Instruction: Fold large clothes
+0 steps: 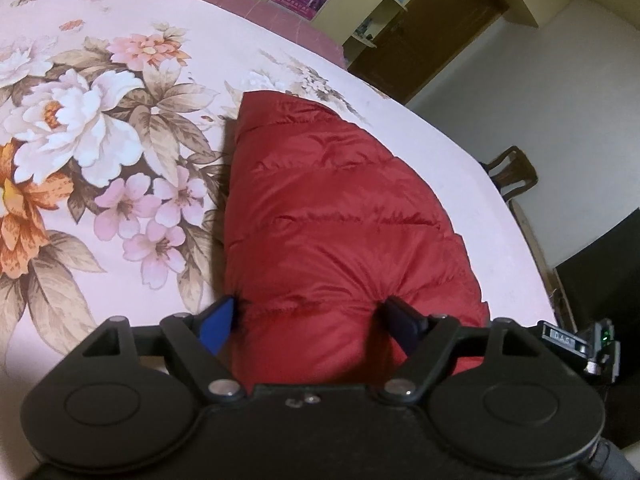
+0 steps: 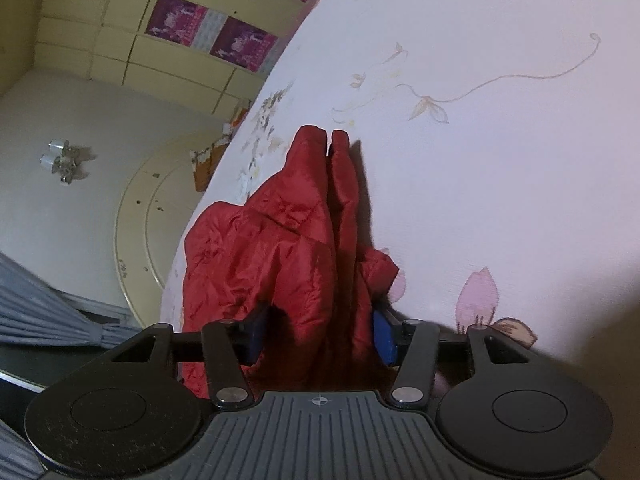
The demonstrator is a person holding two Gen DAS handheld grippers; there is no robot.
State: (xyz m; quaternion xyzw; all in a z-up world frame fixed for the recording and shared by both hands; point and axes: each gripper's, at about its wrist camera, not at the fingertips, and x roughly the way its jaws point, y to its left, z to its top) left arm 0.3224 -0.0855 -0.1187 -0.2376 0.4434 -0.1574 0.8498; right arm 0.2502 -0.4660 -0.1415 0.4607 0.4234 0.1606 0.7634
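You're mid-fold: left gripper (image 1: 310, 320) and right gripper (image 2: 318, 334) each pinch the red down jacket (image 1: 336, 208) between part-open jaws; next, carry both held edges across evenly.

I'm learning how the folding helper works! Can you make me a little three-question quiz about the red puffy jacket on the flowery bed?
1. True or false: the red jacket lies on a plain blue sheet.
2. Which gripper has jacket cloth between its fingers? A) only the left gripper B) only the right gripper C) both
3. Fill in: the big printed flowers on the bedsheet lie on the jacket's ____ side in the left wrist view.

Key:
1. False. The sheet is pale pink with flowers.
2. C. Red cloth fills the gap in each gripper.
3. Left.
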